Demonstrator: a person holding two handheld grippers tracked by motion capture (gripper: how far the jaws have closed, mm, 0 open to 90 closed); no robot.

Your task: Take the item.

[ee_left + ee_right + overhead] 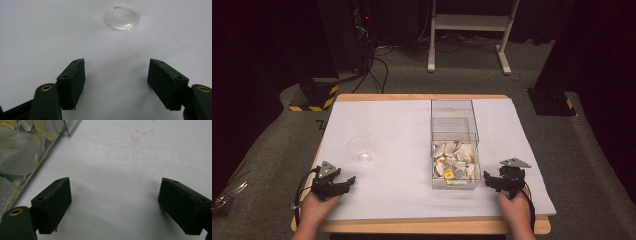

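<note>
A clear plastic box point(455, 145) stands right of the table's middle, its near half holding several white tea bags point(455, 162) with yellow tags. A small clear glass cup point(360, 148) sits on the white sheet at the left. My left gripper point(346, 183) rests near the front left edge, open and empty; in the left gripper view the cup point(122, 17) lies ahead of the jaws, well apart from them. My right gripper point(490, 181) lies just right of the box's near corner, open and empty; the box wall point(37, 160) and tea bags point(17, 152) show at the left of its view.
A white sheet point(402, 135) covers the wooden table point(437, 226). Faint brownish stains point(135, 137) mark the sheet ahead of the right gripper. Beyond the table are a white stand point(469, 30), cables and a hazard-striped base point(314, 97) on the grey floor.
</note>
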